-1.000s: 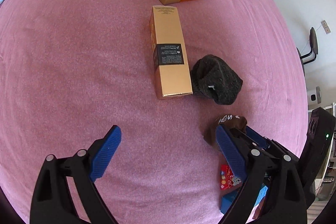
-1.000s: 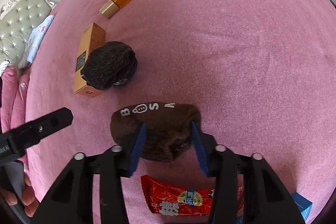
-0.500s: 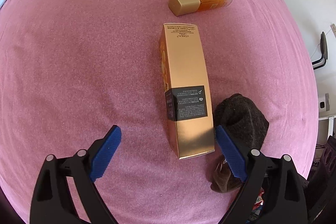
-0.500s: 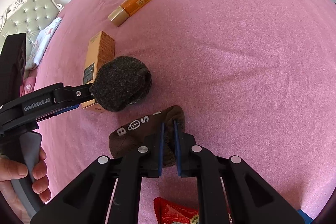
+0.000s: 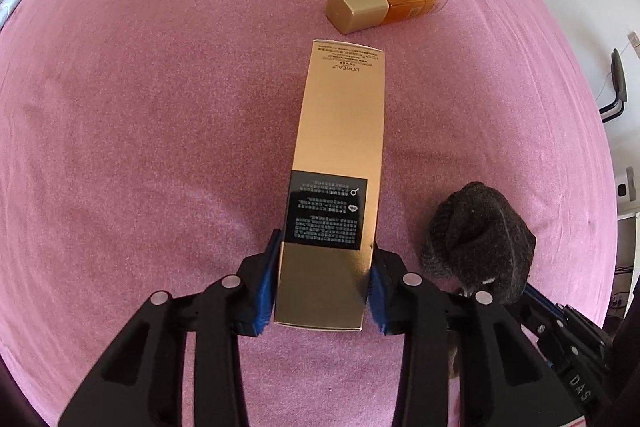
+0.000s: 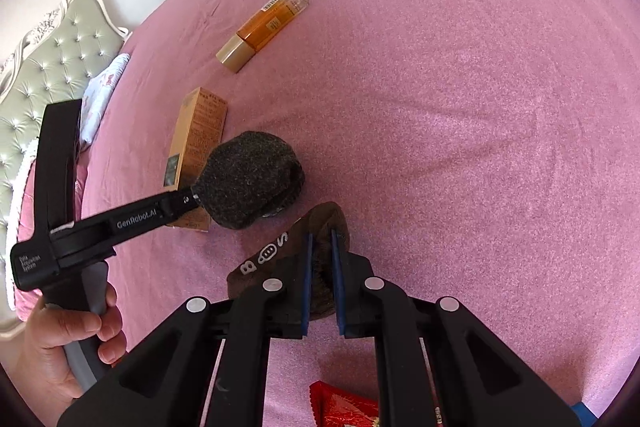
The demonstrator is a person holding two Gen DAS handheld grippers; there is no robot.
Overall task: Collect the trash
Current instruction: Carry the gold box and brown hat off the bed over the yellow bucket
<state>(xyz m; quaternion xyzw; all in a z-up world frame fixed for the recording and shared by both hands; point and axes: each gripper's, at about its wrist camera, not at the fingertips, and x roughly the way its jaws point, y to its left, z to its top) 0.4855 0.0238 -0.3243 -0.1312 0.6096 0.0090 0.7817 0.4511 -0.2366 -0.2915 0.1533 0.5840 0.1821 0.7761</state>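
A long gold carton lies on the pink bedspread. My left gripper is shut on its near end, one blue pad on each side. The carton also shows in the right wrist view, partly behind a dark grey knit hat. My right gripper is shut on a brown sock with white letters and holds its edge between the pads. The left gripper body crosses that view at the left.
An amber bottle with a gold cap lies beyond the carton; it also shows in the right wrist view. The grey hat sits right of the carton. A red snack wrapper lies near the bed's front edge. A padded headboard stands at the left.
My left gripper moved forward over the gold carton and closed on its near end. My right gripper closed on the brown sock and has lifted its edge.
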